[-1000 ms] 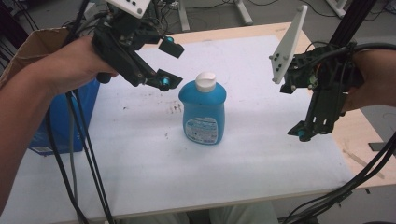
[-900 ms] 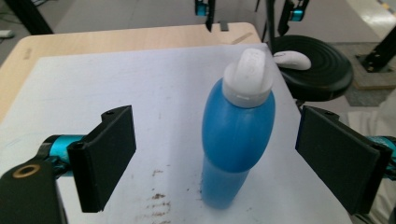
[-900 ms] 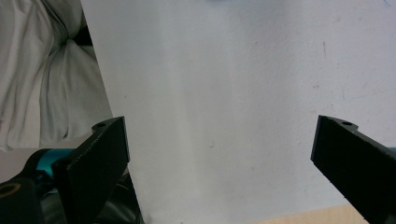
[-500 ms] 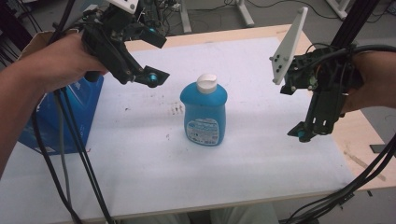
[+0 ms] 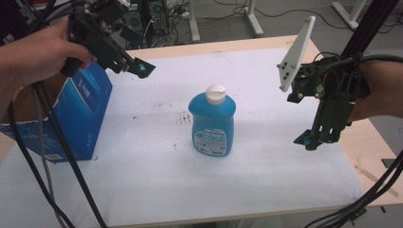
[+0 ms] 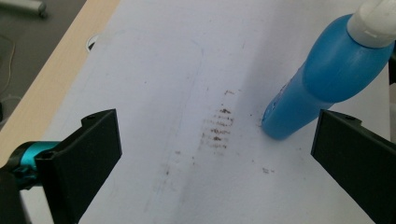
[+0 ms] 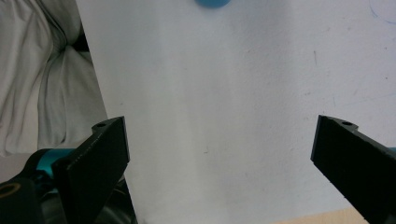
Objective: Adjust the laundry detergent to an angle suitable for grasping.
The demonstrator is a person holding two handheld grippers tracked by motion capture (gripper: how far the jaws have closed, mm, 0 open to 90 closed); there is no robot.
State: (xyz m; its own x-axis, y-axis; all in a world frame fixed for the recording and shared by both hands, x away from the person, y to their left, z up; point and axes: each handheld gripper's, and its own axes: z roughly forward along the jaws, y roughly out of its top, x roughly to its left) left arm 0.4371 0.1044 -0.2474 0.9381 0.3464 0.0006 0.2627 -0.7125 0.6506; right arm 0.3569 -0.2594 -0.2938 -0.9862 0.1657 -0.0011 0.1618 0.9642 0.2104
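Note:
A blue bottle with a white cap stands upright in the middle of the white table; it also leans across the upper right of the left gripper view. My left gripper hovers above the table to the bottle's left and farther back, well apart from it. Its jaws have just been opening and stand open with nothing between them. My right gripper points down over the table's right side, open above bare white surface. A sliver of the bottle shows at that view's top edge.
A blue carton stands at the table's left edge under my left hand. Brown smudges mark the sheet left of the bottle. A white three-cornered plate rises from the right gripper. The wooden table edge runs along the right.
My left gripper has drawn away from the bottle, moving left and upward over the blue carton. The bottle and the right gripper have stayed where they were.

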